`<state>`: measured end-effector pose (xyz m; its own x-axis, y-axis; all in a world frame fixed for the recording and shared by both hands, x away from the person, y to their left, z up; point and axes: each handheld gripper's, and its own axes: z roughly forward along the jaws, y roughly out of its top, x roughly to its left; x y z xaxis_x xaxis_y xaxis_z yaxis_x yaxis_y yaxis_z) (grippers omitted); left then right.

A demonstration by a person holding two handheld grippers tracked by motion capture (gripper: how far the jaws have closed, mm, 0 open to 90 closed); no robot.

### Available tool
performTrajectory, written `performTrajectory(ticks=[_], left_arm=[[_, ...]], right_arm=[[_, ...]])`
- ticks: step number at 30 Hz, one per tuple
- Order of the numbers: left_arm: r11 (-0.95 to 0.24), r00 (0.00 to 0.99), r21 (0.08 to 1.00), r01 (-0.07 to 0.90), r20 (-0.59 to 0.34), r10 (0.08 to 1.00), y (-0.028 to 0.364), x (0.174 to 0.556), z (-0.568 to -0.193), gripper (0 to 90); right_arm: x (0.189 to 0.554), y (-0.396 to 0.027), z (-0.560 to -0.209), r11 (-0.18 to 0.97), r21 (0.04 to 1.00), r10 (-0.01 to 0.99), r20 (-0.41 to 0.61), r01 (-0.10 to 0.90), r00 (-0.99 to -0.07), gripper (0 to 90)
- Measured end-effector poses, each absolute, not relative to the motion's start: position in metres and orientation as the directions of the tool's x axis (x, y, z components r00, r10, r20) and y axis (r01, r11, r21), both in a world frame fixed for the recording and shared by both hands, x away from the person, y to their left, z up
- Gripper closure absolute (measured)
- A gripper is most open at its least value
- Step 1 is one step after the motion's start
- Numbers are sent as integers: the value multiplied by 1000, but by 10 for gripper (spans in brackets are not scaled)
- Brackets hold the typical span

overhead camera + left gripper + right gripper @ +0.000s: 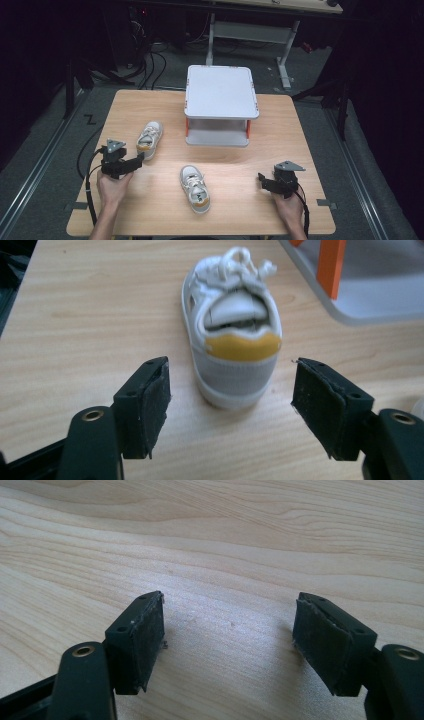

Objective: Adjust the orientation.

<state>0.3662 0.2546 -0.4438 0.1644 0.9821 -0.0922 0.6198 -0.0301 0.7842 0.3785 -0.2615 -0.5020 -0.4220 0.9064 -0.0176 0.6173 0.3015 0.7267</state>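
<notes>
The two shoes (149,140) (195,188) are white and grey with yellow heel patches. The surface (280,145) is light wood grain. The stand (220,92) is grey with orange legs.

Grey two-tier stand (222,92) at wooden table's (150,215) far edge.

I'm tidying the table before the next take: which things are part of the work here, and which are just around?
In the work:
- left tool, open, aimed at the heel of the shoe near it
- second shoe at mid-table
- grey two-tier rack; probably belongs too

Just around:
- right tool, open over bare table
- cables on the floor
</notes>
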Motion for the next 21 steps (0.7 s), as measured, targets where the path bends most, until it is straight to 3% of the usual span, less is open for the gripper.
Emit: performTrajectory(ticks=[9,21], left_arm=[[-52,151,760,648,-61,987,257,403,-431,346],[-75,136,711,699,-29,990,252,435,-448,405]], right_arm=[[378,-261,-502,302,726,906,-17,618,-423,286],[378,-261,-502,305,726,904,-17,617,-427,286]])
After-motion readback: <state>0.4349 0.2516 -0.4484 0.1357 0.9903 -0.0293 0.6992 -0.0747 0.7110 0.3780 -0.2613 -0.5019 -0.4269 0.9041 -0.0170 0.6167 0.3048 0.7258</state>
